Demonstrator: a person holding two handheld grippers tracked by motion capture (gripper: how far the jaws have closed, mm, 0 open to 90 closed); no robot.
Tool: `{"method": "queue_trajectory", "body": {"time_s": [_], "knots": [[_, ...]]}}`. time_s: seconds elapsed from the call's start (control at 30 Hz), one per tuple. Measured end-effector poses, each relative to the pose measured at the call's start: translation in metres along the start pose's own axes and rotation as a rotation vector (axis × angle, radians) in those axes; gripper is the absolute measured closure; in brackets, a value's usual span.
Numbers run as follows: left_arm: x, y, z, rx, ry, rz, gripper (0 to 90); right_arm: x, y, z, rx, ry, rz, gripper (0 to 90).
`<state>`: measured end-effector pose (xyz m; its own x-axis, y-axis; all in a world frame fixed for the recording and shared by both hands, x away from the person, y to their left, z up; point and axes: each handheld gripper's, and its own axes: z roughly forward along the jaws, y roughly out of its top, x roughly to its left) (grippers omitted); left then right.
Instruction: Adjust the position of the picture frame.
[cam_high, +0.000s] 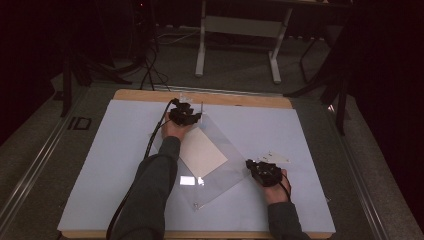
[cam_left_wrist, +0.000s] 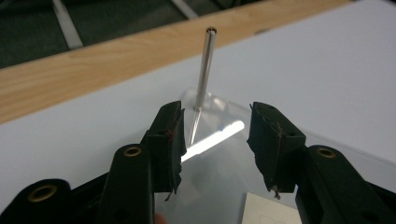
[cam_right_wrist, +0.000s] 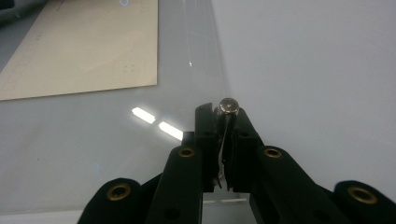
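Work in hand looks like fitting metal standoffs to a clear square acrylic sheet (cam_high: 216, 170), which lies turned like a diamond on the pale blue table mat (cam_high: 115, 150); I take that sheet as the landmark. A cream rectangular paper card (cam_high: 202, 152) lies at the sheet's middle, whether on or under it I cannot tell. At the sheet's far corner a thin silver metal post (cam_left_wrist: 205, 70) stands upright, seemingly seated in the corner. The left gripper (cam_left_wrist: 215, 137) sits just short of that post, jaws released and apart, nothing between the pads; the post rises beyond the gap, untouched. At the sheet's right-hand corner the right gripper (cam_right_wrist: 223, 144) is clenched tight on a second thin metal pin with a round silver head (cam_right_wrist: 229, 106), its head just past the pad tips, over the sheet's edge. Just beyond that corner, off the sheet, a small clear flat plastic piece (cam_high: 276, 158) lies on the mat. Judging progress: one post appears set, a second is held at its corner but not visibly seated. The near corner shows a small hole or fitting, too small to read. So likely under halfway; the right pin and the remaining corners are left.
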<state>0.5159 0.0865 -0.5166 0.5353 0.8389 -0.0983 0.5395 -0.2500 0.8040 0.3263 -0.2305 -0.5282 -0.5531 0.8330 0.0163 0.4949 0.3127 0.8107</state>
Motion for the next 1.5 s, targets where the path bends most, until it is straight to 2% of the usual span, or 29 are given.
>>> {"method": "queue_trajectory", "body": {"time_s": [0.03,0.07,0.2,0.23,0.3,0.33,0.4,0.47,0.63,0.7,0.8,0.83,0.87,0.9,0.97,1.03,1.13,1.23,1.37,1.5], "knots": [[-0.001,0.002,0.001,0.003,-0.001,0.015,54.0,0.000,0.000,0.000,0.000,0.001,0.000,85.0],[-0.003,0.005,0.002,-0.019,0.004,0.018,54.0,0.000,-0.001,-0.001,0.001,0.002,-0.002,84.9],[0.003,0.008,0.005,-0.053,0.002,-0.050,53.8,-0.001,-0.001,-0.003,0.003,0.006,-0.006,85.0],[0.003,0.008,0.006,-0.054,-0.001,-0.051,53.9,-0.001,-0.001,-0.003,0.004,0.008,-0.008,85.0],[0.002,0.010,0.011,-0.008,-0.009,-0.031,53.4,-0.002,-0.002,-0.005,0.004,0.014,-0.015,85.0],[-0.001,0.013,0.013,-0.008,-0.008,-0.004,52.9,-0.002,-0.002,-0.006,0.007,0.013,-0.012,85.0],[-0.003,0.018,0.016,-0.015,-0.024,-0.022,53.1,-0.003,-0.003,-0.006,0.006,0.012,-0.009,85.0],[-0.005,0.022,0.020,-0.027,-0.025,-0.023,52.7,-0.004,-0.004,-0.007,0.004,0.013,-0.008,84.9],[-0.002,0.021,0.028,-0.036,-0.019,-0.078,58.3,-0.005,-0.005,-0.007,0.000,0.019,-0.010,84.9],[-0.002,0.020,0.029,-0.037,-0.020,-0.084,61.9,-0.005,-0.005,-0.008,0.000,0.020,-0.011,84.9],[-0.004,0.023,0.031,-0.067,-0.032,-0.103,64.3,-0.005,-0.006,-0.008,0.000,0.024,-0.012,84.9],[-0.004,0.026,0.032,-0.055,-0.042,-0.109,64.7,-0.005,-0.006,-0.008,-0.001,0.024,-0.012,84.9],[-0.006,0.029,0.035,-0.031,-0.046,-0.091,65.0,-0.005,-0.006,-0.008,-0.002,0.022,-0.012,84.9],[-0.010,0.033,0.036,-0.019,-0.022,-0.058,63.8,-0.004,-0.006,-0.008,-0.002,0.021,-0.012,84.9],[-0.012,0.036,0.038,0.018,0.005,-0.058,71.2,-0.004,-0.006,-0.009,-0.003,0.021,-0.014,84.9],[-0.009,0.038,0.037,0.036,0.013,-0.076,80.8,-0.005,-0.007,-0.010,-0.002,0.023,-0.009,84.9],[-0.011,0.038,0.035,0.051,0.034,-0.028,83.4,-0.005,-0.008,-0.010,-0.003,0.024,-0.009,84.9],[-0.013,0.038,0.033,0.065,0.056,0.002,84.9,-0.006,-0.008,-0.010,-0.003,0.025,-0.008,84.9],[-0.012,0.037,0.028,0.075,0.066,0.007,85.4,-0.007,-0.007,-0.009,-0.005,0.024,-0.001,84.9],[-0.005,0.032,0.019,0.078,0.067,0.009,85.6,-0.012,-0.005,-0.007,-0.002,0.011,0.011,85.0]]}}
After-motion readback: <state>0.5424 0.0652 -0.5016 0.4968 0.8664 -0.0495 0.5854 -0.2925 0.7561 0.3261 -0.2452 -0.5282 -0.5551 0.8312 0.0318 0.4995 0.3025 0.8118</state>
